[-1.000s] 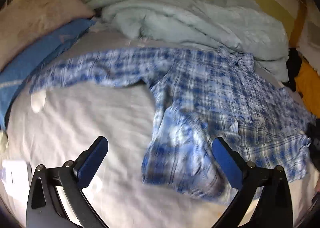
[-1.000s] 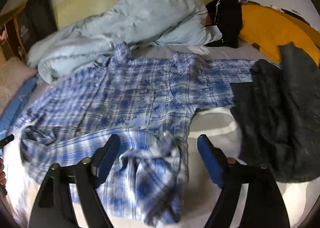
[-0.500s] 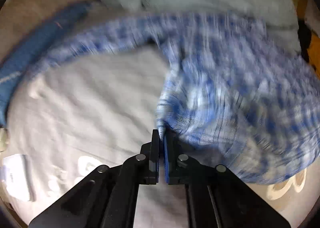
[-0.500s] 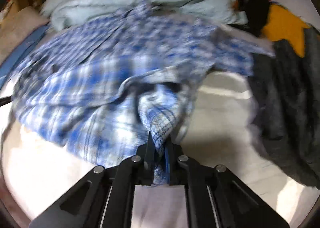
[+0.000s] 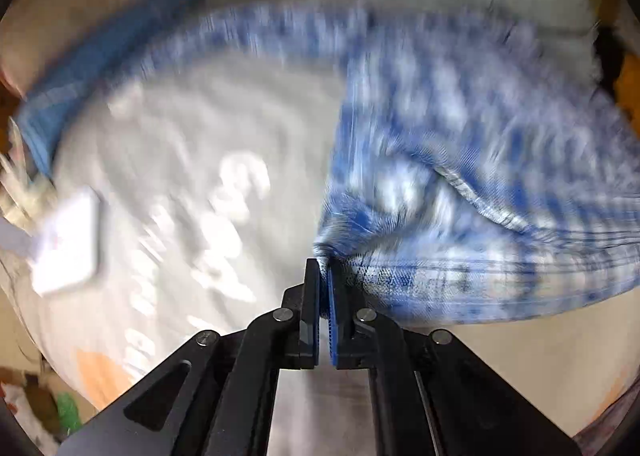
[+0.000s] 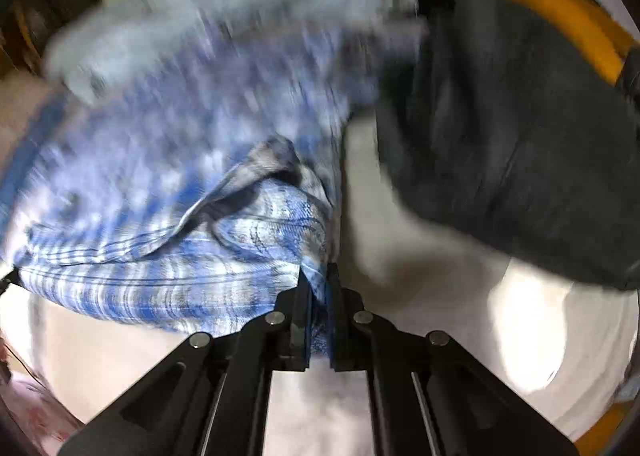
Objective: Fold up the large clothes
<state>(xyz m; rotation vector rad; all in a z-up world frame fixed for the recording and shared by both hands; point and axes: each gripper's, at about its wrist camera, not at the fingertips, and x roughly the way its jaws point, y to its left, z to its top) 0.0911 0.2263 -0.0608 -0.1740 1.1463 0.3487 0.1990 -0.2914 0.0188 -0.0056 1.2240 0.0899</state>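
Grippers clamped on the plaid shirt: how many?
2. Left gripper pinches the plaid shirt at its hem's left corner; right gripper pinches the right corner.

Shirt (image 5: 460, 128) on bed (image 5: 224, 136), quilt (image 6: 224, 0) behind, dark garment (image 6: 512, 128) right

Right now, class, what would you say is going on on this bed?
A person is folding a blue plaid shirt with two handheld grippers. The left gripper and the right gripper are each shut on a bottom corner of it. The shirt lies on a white sheet, beside a dark garment.
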